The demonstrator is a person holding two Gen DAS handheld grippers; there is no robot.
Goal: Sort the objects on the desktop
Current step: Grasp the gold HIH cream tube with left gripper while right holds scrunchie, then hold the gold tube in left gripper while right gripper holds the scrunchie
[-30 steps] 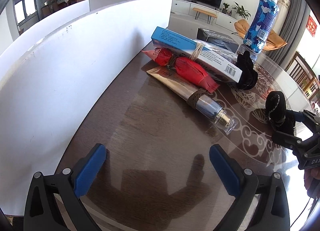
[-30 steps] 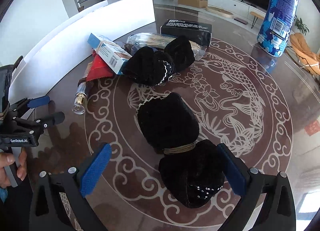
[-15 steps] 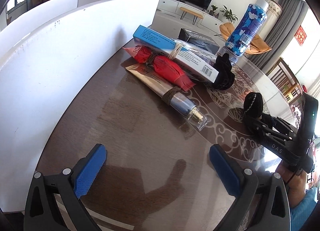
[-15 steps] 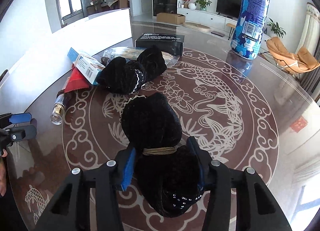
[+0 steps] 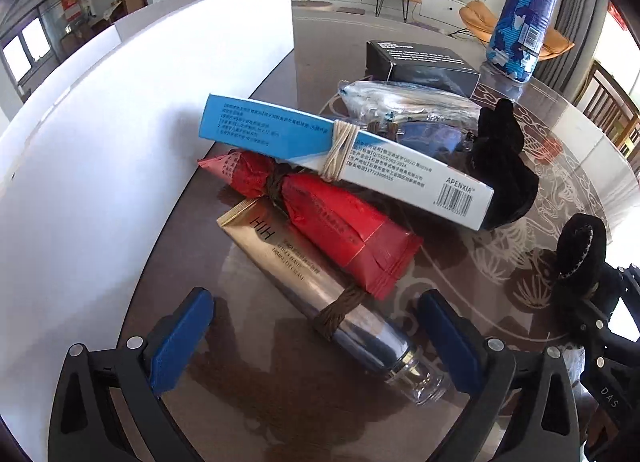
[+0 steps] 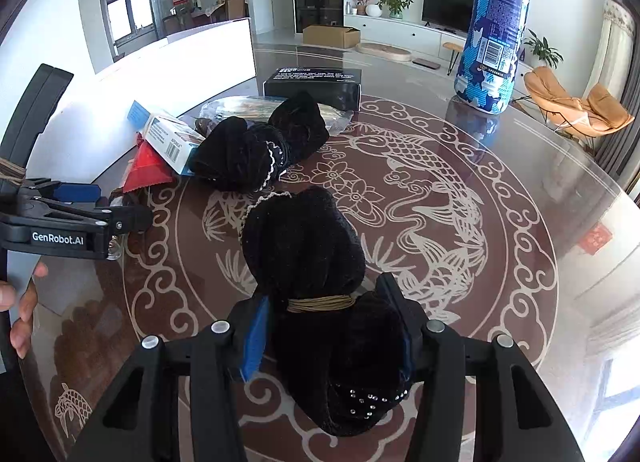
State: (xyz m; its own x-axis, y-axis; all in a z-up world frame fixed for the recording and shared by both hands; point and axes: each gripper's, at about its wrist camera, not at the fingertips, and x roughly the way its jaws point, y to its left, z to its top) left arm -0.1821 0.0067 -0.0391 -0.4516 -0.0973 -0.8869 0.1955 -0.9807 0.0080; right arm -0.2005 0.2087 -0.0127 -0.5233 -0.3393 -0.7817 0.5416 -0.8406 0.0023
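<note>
Now, entry for the current state of the sort.

Right tongs (image 6: 328, 336): shut on the near black velvet bundle (image 6: 308, 258), pads pressing at its string-tied waist. These tongs stood wide a second ago; the jaws have just been closing, then eased very slightly, with the bundle between them. The bundle lies on the bench (image 6: 500, 221) at 6 o'clock in the right wrist view, over the fish pattern, not visibly lifted.

Left tongs (image 5: 316, 336): open, nothing between the pads. A second ago they faced bare bench; the view has since advanced toward the pile, so the cap end of the gold tube (image 5: 332, 302) now sits between the blue pads, untouched.

Pile, left view, 12 o'clock of the tongs:
- red packet (image 5: 320, 217), lying across the gold tube;
- blue-and-white box (image 5: 344, 157), string-bound, resting atop the red packet;
- clear bag (image 5: 404, 109) and black box (image 5: 420, 61) beyond;
- second black velvet bundle (image 5: 504, 165) at 2 o'clock.

Blue patterned bottle (image 6: 496, 45): upright, well apart, 1 o'clock in the right view.

Assessment: one item appears secured for removal, and a second pick is lined up; sorting appears to be at an early stage.
</note>
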